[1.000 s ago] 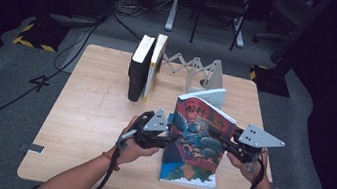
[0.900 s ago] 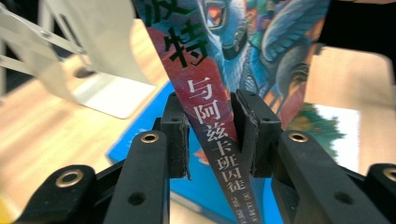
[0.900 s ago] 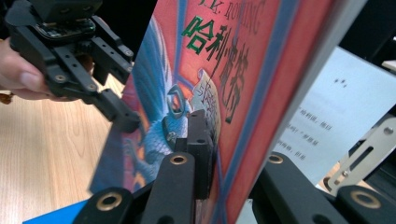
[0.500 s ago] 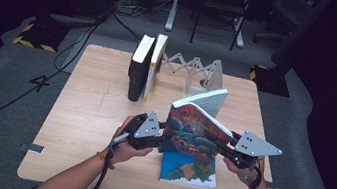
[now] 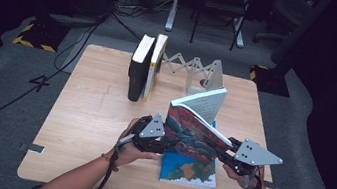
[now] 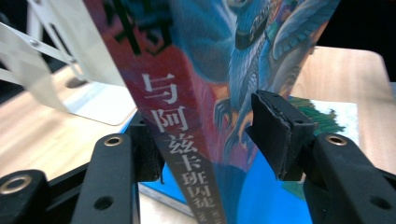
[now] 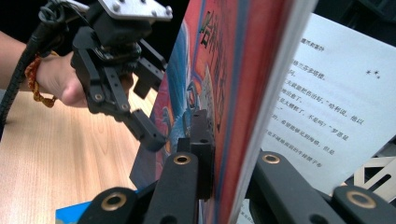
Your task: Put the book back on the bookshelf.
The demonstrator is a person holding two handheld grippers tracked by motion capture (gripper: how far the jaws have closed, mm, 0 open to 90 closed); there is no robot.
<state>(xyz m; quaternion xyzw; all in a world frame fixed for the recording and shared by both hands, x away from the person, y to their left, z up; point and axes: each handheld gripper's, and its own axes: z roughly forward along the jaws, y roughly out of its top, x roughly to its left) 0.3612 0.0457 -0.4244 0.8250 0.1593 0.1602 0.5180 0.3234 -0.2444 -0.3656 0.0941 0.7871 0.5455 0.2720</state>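
On the left of the table, toward its far edge, two books stand upright against a folding rack, well apart from the work. Nearer the person, the left gripper straddles the spine end of a colourful book; its jaws have just been opening, and in the left gripper view the right pad stands off the cover with the book loosely between them. The book is lifted off the table, above a flat blue book lying near the front edge. Its long axis runs across the table from gripper to gripper, tilted, with the spine low toward the person and the pages fanning up and away; some pages have fallen open behind it. On the right, the right gripper is clamped on the book's other end, cover and pages pinched together in the right gripper view.

To do this well, I judge the right gripper should keep its firm pinch while the left re-grips lower on the spine, so the loose pages close before the book is stood beside the others.
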